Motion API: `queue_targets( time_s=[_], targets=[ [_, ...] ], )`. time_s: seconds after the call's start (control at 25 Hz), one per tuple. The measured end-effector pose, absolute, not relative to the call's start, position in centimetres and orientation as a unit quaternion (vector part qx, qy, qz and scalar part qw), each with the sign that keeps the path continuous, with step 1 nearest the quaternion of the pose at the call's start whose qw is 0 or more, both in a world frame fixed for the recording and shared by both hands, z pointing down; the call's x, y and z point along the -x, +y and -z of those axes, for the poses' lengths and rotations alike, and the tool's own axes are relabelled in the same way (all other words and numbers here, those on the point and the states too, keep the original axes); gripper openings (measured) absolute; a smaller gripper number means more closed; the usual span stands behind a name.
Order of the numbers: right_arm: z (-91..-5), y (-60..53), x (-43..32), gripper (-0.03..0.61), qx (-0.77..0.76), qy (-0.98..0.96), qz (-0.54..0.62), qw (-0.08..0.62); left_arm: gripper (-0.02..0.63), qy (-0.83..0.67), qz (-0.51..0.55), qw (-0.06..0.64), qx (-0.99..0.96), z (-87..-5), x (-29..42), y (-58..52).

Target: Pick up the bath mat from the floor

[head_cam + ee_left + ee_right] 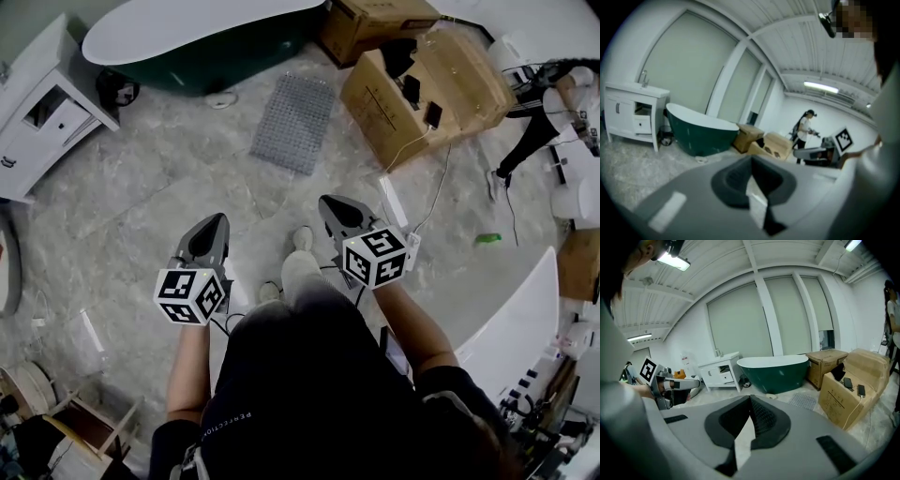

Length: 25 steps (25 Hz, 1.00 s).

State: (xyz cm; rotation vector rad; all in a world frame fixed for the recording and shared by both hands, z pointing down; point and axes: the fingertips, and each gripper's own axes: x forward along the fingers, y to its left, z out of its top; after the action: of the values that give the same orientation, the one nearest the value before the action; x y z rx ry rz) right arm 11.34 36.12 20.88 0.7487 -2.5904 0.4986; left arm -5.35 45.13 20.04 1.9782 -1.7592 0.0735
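The bath mat (293, 122), a grey rectangle with a dotted texture, lies flat on the marbled floor between the green bathtub (197, 45) and a cardboard box (427, 89). In the right gripper view the bath mat (802, 401) shows small, ahead and to the right of the jaws. My left gripper (217, 221) and right gripper (330, 201) are held out side by side over the floor, well short of the mat. Both are shut with nothing between the jaws. The left gripper (751, 159) faces the tub, and its view does not show the mat. The right gripper (751, 397) also points toward the tub.
A white vanity cabinet (42, 112) stands at the far left. A second cardboard box (375, 23) sits behind the first. A cable runs over the floor from the boxes. A person (544, 122) stands at the right, and a white tub rim (516, 328) curves near my right side.
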Motion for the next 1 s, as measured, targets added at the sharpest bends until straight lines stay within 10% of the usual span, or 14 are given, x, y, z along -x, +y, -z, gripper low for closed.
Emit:
queue_targets(
  time_s=[1.0],
  targets=[
    [-28.0,15.4,-9.0,0.0,-0.203,-0.926,-0.206,0.243,0.005,-0.638,-0.038,0.303,-0.707,-24.3,6.0,23.0]
  ],
)
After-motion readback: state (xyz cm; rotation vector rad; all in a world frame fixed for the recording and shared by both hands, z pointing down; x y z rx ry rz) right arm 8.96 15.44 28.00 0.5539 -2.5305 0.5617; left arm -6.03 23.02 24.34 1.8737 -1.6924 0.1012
